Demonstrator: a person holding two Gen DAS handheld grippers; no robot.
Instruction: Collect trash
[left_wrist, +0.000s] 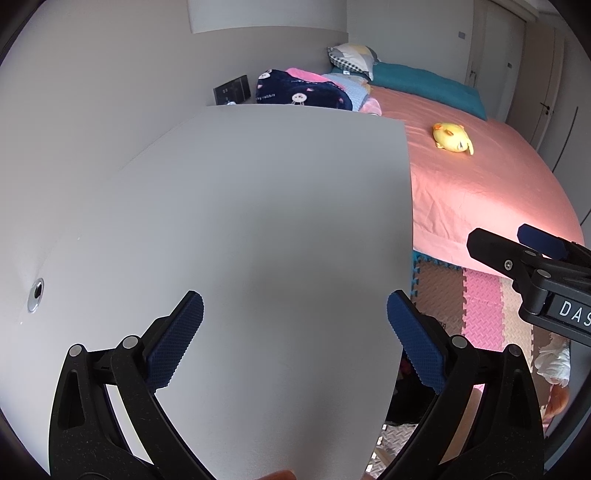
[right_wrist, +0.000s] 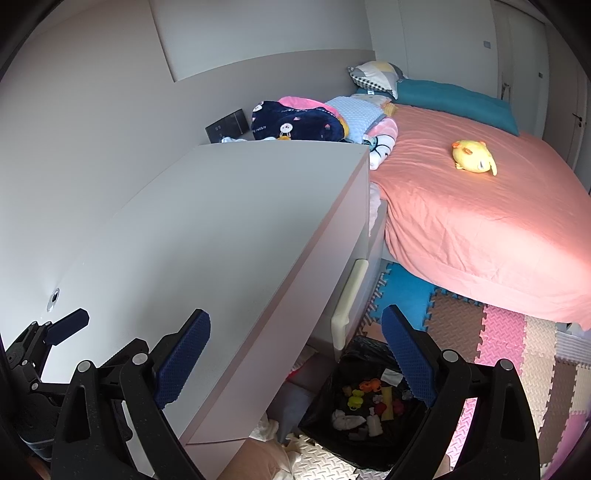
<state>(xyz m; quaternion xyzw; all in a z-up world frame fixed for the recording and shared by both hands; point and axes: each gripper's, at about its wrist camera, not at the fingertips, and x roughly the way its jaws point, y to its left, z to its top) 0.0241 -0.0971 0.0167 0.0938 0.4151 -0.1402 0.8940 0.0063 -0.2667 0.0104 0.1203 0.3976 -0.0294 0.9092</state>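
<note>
My left gripper (left_wrist: 295, 332) is open and empty above the bare white dresser top (left_wrist: 258, 221). My right gripper (right_wrist: 295, 354) is open and empty, held over the dresser's front edge (right_wrist: 295, 266). Below it on the floor a black trash bag (right_wrist: 369, 406) stands open with several small pieces of trash and toys inside. Crumpled white paper (right_wrist: 264, 430) lies on the floor next to the bag. The right gripper also shows at the right edge of the left wrist view (left_wrist: 517, 243). The left gripper shows at the lower left of the right wrist view (right_wrist: 66, 328).
A bed with a pink sheet (right_wrist: 480, 221) stands to the right, with a yellow plush toy (right_wrist: 474, 156), folded blankets (right_wrist: 295, 122) and pillows (right_wrist: 443, 96). Coloured foam mats (right_wrist: 498, 332) cover the floor. A white wall (left_wrist: 92, 110) is to the left. White crumpled material (left_wrist: 554, 362) lies on the floor.
</note>
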